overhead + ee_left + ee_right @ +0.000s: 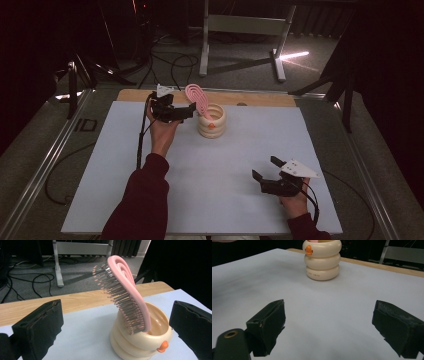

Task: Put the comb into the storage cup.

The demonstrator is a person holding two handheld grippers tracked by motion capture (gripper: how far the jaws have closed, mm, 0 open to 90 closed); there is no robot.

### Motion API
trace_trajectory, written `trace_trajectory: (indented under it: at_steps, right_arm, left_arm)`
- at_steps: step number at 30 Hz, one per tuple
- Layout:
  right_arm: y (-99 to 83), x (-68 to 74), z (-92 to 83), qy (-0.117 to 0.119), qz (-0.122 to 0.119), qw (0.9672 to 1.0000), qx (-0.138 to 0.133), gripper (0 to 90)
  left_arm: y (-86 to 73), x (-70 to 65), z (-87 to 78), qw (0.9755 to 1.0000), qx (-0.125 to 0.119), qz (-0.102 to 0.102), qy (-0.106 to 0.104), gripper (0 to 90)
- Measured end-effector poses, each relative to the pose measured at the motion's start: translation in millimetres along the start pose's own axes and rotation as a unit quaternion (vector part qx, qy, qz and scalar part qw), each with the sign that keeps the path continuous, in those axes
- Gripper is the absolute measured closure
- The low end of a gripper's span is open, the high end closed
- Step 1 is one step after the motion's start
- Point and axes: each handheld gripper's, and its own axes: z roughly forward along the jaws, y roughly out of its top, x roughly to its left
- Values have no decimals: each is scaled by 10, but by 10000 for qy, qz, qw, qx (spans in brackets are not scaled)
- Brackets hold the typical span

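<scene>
Standing in the cream duck cup (211, 121) near the table's far edge, the pink hairbrush (197, 98) leans on the rim so it stays up. The left gripper (187, 111) waits just beside it, jaws wide and holding nothing. The right gripper (265, 169) rests well apart, wide open too.

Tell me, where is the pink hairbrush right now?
The pink hairbrush stands tilted in the cream duck cup at the table's far middle, just right of the open left gripper.
</scene>
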Motion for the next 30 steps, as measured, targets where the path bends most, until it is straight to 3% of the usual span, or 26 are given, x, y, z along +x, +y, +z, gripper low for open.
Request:
trace_trajectory:
  at_steps: [11,15,30]
  right_arm:
    - [-3,5,8,22,14,10000,9,116]
    - [-7,5,14,11,13,10000,29,116]
    - [-7,9,15,17,13,10000,33,115]
  left_arm:
    - [-78,81,-168,9999,19,165,-22,0]
    - [-106,102,-244,9995,18,322,46,0]
    - [-241,184,-491,9991,-25,428,-28,0]
